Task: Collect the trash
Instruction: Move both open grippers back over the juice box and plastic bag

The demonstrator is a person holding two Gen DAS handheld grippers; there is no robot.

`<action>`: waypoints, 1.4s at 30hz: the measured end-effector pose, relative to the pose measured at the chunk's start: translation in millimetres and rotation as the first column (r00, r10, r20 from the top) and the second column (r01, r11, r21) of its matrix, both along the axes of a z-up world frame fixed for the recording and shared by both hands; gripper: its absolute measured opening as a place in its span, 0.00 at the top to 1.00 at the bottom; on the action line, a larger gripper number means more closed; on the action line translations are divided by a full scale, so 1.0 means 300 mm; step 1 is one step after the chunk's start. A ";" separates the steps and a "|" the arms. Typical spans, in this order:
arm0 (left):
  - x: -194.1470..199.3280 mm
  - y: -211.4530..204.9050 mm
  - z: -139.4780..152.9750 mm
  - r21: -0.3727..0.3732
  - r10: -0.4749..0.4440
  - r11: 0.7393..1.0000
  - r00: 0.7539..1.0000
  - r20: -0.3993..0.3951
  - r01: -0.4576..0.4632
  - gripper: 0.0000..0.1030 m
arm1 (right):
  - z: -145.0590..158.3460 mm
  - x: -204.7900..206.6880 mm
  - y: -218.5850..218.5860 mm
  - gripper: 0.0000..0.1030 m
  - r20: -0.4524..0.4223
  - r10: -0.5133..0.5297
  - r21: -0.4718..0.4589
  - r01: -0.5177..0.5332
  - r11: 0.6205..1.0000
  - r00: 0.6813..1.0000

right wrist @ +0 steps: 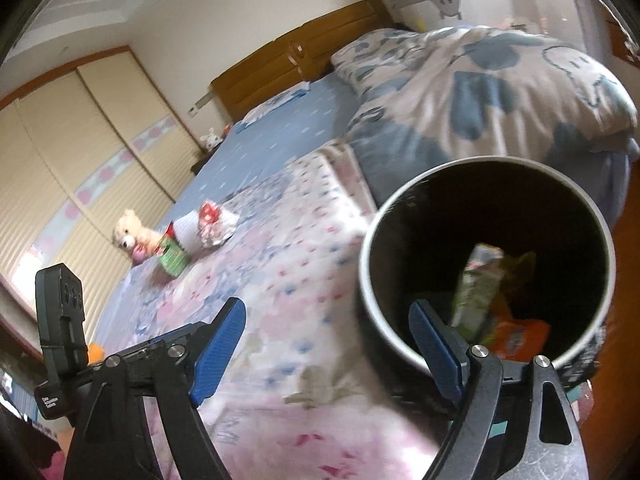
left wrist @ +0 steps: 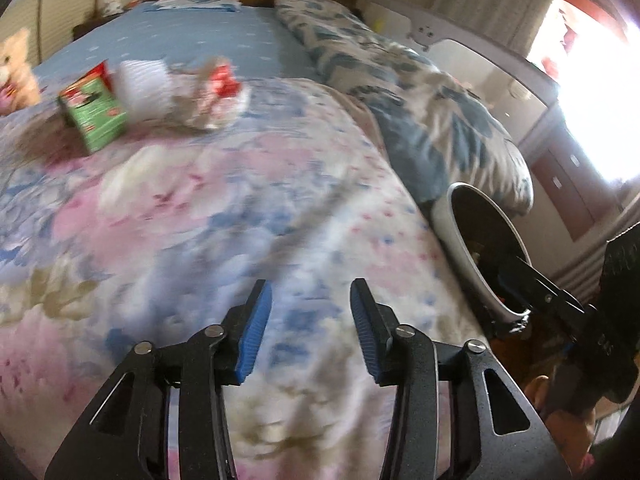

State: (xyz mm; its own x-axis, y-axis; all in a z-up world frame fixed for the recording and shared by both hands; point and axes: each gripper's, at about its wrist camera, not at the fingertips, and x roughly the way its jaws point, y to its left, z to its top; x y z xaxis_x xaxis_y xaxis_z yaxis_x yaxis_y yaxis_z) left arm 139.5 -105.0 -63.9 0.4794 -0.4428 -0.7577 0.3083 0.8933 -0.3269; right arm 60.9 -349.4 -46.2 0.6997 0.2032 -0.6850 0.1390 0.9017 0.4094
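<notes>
Several wrappers lie in the bin [right wrist: 486, 264]; a green carton [left wrist: 94, 114] and wrappers [left wrist: 212, 92] remain on the bed [left wrist: 280, 208]; both grippers [left wrist: 310, 332] [right wrist: 326, 350] gape wide, empty.

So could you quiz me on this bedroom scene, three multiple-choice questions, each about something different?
1. Where is the green carton?
A. on the bed
B. in the bin
C. on the floor

2. What colour are the claw pads?
A. red
B. blue
C. yellow

3. What state is the left claw in?
A. shut on a wrapper
B. open, holding nothing
C. shut on the carton

Answers:
1 A: it lies on the flowered bedspread beside the crumpled wrappers.
2 B: the pads on both claws are blue.
3 B: its fingers stand apart with only bedspread between them.
</notes>
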 end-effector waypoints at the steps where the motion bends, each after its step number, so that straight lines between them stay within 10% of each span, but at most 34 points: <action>1: 0.002 0.018 -0.003 0.001 0.012 1.000 1.000 -0.001 -0.012 0.58 | -0.004 0.008 0.014 0.17 -0.003 0.009 0.002 -0.009 1.000 1.000; 42: 0.351 0.477 -0.070 -0.016 0.322 0.946 0.945 -0.060 -0.324 0.49 | -0.133 0.503 0.400 0.17 -0.062 0.247 0.083 -0.242 0.967 0.967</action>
State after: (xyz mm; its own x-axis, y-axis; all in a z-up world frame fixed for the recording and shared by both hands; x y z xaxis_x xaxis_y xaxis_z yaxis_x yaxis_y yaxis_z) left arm 244.9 38.0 -84.8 0.5574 -0.2908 -0.7777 -0.0148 0.9330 -0.3595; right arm 211.9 -229.5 -86.0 0.5722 0.4140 -0.7079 -0.0507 0.8794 0.4733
